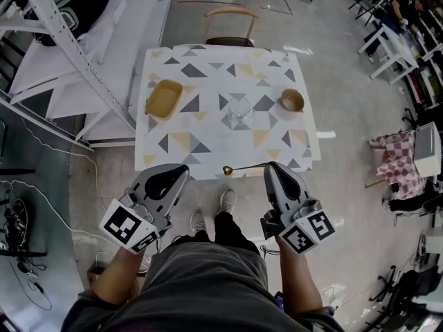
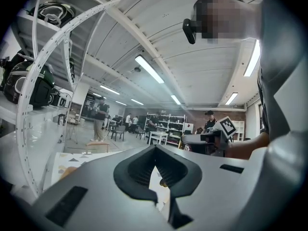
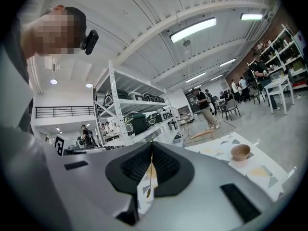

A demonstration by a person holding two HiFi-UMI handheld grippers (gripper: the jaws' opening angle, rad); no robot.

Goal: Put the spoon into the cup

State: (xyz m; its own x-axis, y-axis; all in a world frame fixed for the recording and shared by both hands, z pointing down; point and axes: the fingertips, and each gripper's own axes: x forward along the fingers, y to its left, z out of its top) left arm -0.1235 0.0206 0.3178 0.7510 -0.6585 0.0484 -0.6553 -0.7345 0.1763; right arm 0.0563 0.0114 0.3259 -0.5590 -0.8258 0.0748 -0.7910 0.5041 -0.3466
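Observation:
A thin golden spoon (image 1: pixel 242 167) hangs level over the front edge of the patterned table (image 1: pixel 208 140), its bowl pointing left. My right gripper (image 1: pixel 269 165) is shut on the handle's end. In the right gripper view the spoon (image 3: pixel 150 176) shows as a thin line pinched between the dark pads. A clear glass cup (image 1: pixel 239 109) stands upright in the table's middle, well beyond the spoon. My left gripper (image 1: pixel 183 169) is held short of the table's front left, shut with nothing in it. In its own view the left gripper (image 2: pixel 155 150) has its tips together.
A yellow plate (image 1: pixel 163 99) lies at the table's left and a wooden bowl (image 1: pixel 292 100) at its right, also in the right gripper view (image 3: pixel 240 151). A chair (image 1: pixel 230 26) stands behind the table. A white metal rack (image 1: pixel 69 40) rises at the left. My feet (image 1: pixel 226 200) are by the front edge.

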